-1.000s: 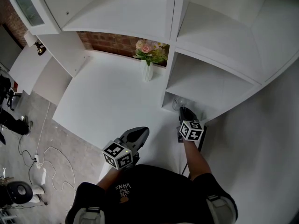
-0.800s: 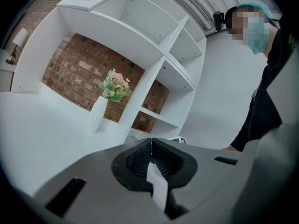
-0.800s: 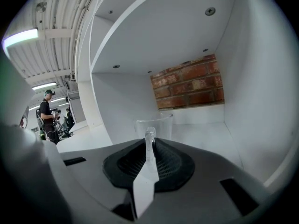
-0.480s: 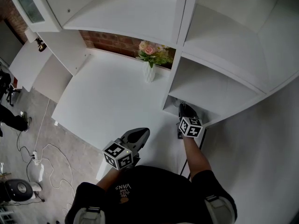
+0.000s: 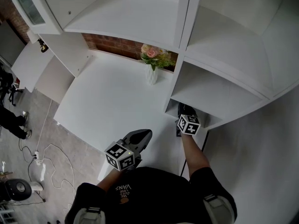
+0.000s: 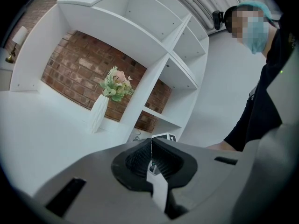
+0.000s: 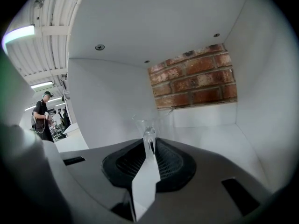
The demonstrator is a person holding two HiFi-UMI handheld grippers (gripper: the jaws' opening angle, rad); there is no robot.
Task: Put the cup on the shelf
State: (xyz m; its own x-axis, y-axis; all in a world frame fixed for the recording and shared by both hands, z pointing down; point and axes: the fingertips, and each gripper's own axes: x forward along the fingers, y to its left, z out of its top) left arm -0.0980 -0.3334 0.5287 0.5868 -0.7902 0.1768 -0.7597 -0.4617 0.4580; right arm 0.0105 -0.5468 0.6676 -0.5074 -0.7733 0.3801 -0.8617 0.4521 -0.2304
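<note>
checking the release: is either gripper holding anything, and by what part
Left gripper is shut, empty. Right gripper has the near wall of the glass cup between its jaws, which have just been opening; whether they grip it cannot be told.

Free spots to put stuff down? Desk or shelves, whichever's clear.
Desktop is bare from its front edge back to the vase by the brick wall. The shelf board above the lower cubby is bare too. Crowded: the lower cubby, where the right gripper has just been opening its jaws around the cup; floor right of the cup is bare.
</note>
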